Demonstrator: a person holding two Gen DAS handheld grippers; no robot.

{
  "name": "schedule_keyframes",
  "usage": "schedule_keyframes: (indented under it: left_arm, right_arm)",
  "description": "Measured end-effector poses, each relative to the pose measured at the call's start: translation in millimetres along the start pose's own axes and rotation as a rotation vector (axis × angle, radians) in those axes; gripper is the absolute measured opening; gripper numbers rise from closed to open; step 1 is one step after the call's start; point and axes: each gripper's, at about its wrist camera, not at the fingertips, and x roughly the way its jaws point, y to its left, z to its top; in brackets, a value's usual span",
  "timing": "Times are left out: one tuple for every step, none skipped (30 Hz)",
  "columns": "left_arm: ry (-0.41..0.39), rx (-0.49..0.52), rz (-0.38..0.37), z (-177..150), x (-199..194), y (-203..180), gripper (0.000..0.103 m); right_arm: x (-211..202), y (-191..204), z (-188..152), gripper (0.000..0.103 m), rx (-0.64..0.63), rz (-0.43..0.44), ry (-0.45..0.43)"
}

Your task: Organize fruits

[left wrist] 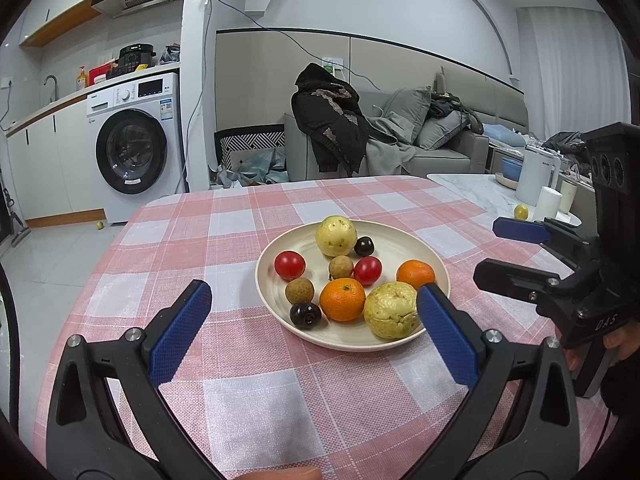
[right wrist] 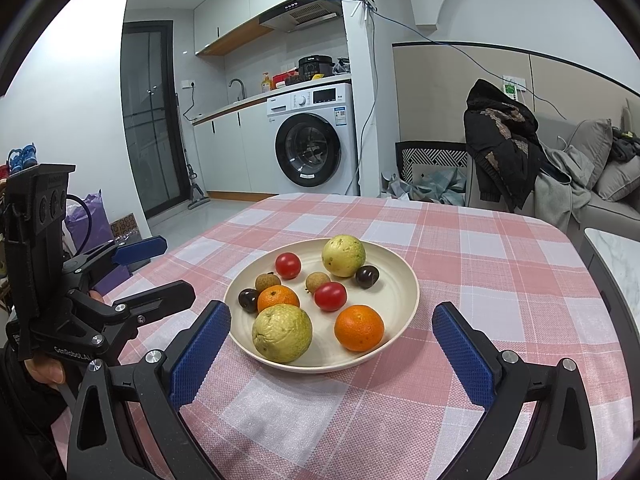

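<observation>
A cream plate (left wrist: 404,240) (right wrist: 396,284) on the pink checked tablecloth holds two yellow-green guavas (left wrist: 391,310) (right wrist: 282,333), two oranges (left wrist: 342,299) (right wrist: 359,327), two red tomatoes (left wrist: 289,265) (right wrist: 330,296), two brown longans (left wrist: 299,291) (right wrist: 268,280) and two dark plums (left wrist: 305,315) (right wrist: 367,276). My left gripper (left wrist: 314,298) is open and empty, just short of the plate's near rim. My right gripper (right wrist: 332,322) is open and empty, its fingers either side of the plate's near edge. Each gripper shows in the other's view (left wrist: 504,252) (right wrist: 154,270).
A marble side table (left wrist: 472,188) at the right carries a white kettle (left wrist: 536,178), cups and a small yellow fruit (left wrist: 521,211). Beyond the table stand a washing machine (left wrist: 132,144), a grey sofa with a black coat (left wrist: 328,120) and kitchen cabinets.
</observation>
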Motion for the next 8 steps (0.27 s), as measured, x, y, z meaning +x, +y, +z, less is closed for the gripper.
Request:
schedule_keyframes:
  left_arm:
    - [0.0, -0.001, 0.002, -0.2, -0.3, 0.0, 0.102]
    - [0.0, -0.002, 0.006, 0.5, -0.2, -0.3, 0.102]
    - [0.001, -0.006, 0.005, 0.7, 0.3, 0.2, 0.102]
    - [0.002, -0.007, 0.004, 1.7, -0.4, -0.2, 0.102]
    - [0.002, -0.009, 0.005, 2.0, -0.3, -0.2, 0.102]
    - [0.001, -0.008, 0.003, 2.5, -0.5, -0.5, 0.102]
    - [0.001, -0.007, 0.004, 2.6, -0.4, -0.6, 0.102]
    - [0.001, -0.005, 0.004, 2.7, -0.2, -0.6, 0.102]
  right_arm:
    - [0.0, -0.1, 0.2, 0.103, 0.0, 0.0, 0.0]
    - [0.0, 0.0, 0.1, 0.103, -0.001, 0.001, 0.0]
    - [-0.1, 0.0, 0.0, 0.103, 0.0, 0.0, 0.0]
    - [1.1, -0.5, 0.3, 0.103, 0.0, 0.0, 0.001]
    - [1.1, -0.5, 0.2, 0.103, -0.001, 0.0, 0.001]
    - [1.1, -0.6, 0.1, 0.103, 0.0, 0.001, 0.001]
    - [1.2, -0.5, 0.3, 0.103, 0.0, 0.0, 0.001]
    - [1.1, -0.5, 0.4, 0.103, 0.0, 0.0, 0.001]
